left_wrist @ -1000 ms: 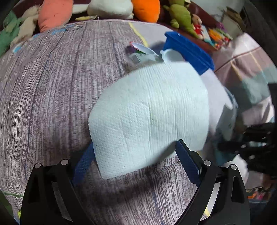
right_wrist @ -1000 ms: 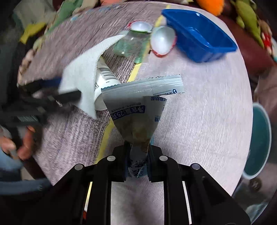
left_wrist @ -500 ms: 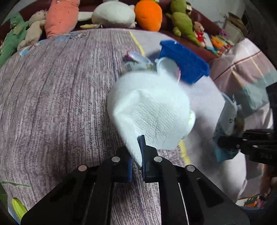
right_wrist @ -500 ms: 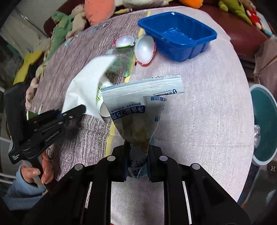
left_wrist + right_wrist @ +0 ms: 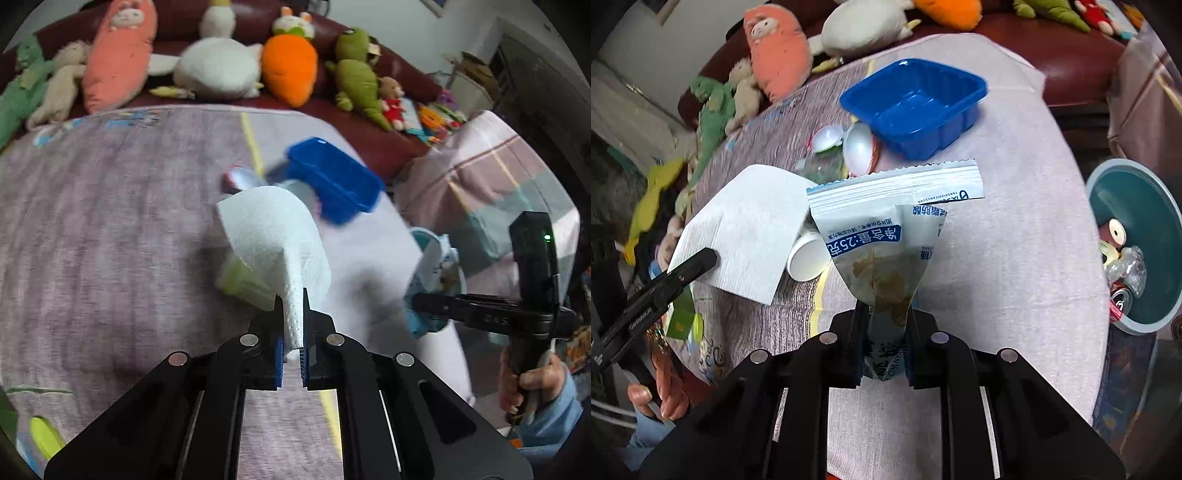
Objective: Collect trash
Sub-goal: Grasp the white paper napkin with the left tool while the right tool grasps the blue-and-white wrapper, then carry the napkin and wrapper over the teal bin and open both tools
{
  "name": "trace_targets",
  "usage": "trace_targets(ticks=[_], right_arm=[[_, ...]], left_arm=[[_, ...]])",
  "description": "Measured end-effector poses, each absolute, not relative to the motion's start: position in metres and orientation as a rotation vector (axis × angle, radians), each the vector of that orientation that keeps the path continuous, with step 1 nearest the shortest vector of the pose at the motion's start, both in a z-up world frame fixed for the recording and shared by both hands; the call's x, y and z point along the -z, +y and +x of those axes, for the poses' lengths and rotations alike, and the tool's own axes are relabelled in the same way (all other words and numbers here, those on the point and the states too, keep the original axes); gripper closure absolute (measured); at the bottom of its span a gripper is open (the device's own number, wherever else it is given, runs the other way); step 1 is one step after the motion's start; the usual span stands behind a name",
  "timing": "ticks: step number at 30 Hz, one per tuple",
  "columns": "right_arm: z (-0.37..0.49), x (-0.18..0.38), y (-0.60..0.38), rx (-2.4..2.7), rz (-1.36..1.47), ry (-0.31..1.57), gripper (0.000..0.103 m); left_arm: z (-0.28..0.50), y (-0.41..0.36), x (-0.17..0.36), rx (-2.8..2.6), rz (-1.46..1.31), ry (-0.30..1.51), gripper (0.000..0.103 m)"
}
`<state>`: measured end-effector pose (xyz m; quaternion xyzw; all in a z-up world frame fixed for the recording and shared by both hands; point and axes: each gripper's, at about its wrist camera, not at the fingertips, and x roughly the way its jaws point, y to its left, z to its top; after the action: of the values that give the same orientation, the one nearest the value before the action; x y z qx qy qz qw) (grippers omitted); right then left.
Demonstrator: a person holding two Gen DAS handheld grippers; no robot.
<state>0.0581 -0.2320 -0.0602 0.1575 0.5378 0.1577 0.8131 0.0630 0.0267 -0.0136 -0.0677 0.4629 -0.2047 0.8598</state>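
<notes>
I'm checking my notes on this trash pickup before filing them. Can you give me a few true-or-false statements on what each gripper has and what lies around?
1. The left gripper is shut on the paper towel. True.
2. The right gripper is empty. False: it is shut on a snack wrapper.
3. The blue tray holds cans. False: it looks empty.
4. The teal bin beside the table already holds trash. True.

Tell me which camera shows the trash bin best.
The right wrist view. There the teal trash bin sits at the right edge beside the table, its open mouth showing cans and wrappers inside. The left wrist view does not show the bin at all; that side holds only blankets and the right gripper.
</notes>
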Motion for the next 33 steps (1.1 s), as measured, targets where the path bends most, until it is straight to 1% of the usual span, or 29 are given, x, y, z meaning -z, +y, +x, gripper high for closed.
trace_targets(ticks=[3,5,8,15,17,24,30,33], right_arm=[[0.054,0.059,-0.24,-0.334,0.354,1.134,0.088],[0.051,0.059,-0.247,-0.332,0.365,1.128,0.087],[0.045,0.063,-0.257,-0.322,0.381,1.128,0.087],[0.034,0.069,-0.292,-0.265,0.45,1.11,0.087],[0.032,0.066,-0.307,-0.24,0.468,1.088,0.087],[0.027,0.054,-0.367,-0.145,0.562,0.992,0.087],[0.02,0.047,-0.42,-0.063,0.636,0.916,0.087],[0.015,0.048,-0.446,-0.013,0.664,0.898,0.087]], left_arm=[[0.065,0.004,0.023,0.473,-0.107,1.004,0.096],[0.069,-0.01,0.039,0.533,-0.118,1.073,0.096],[0.063,-0.034,0.054,0.572,-0.075,1.116,0.096],[0.063,-0.076,0.07,0.573,0.023,1.141,0.095],[0.064,-0.084,0.064,0.574,0.032,1.125,0.096],[0.069,-0.118,0.02,0.63,0.052,1.039,0.099],[0.081,-0.175,-0.003,0.725,0.065,1.006,0.099],[0.084,-0.21,-0.007,0.784,0.085,0.999,0.099]])
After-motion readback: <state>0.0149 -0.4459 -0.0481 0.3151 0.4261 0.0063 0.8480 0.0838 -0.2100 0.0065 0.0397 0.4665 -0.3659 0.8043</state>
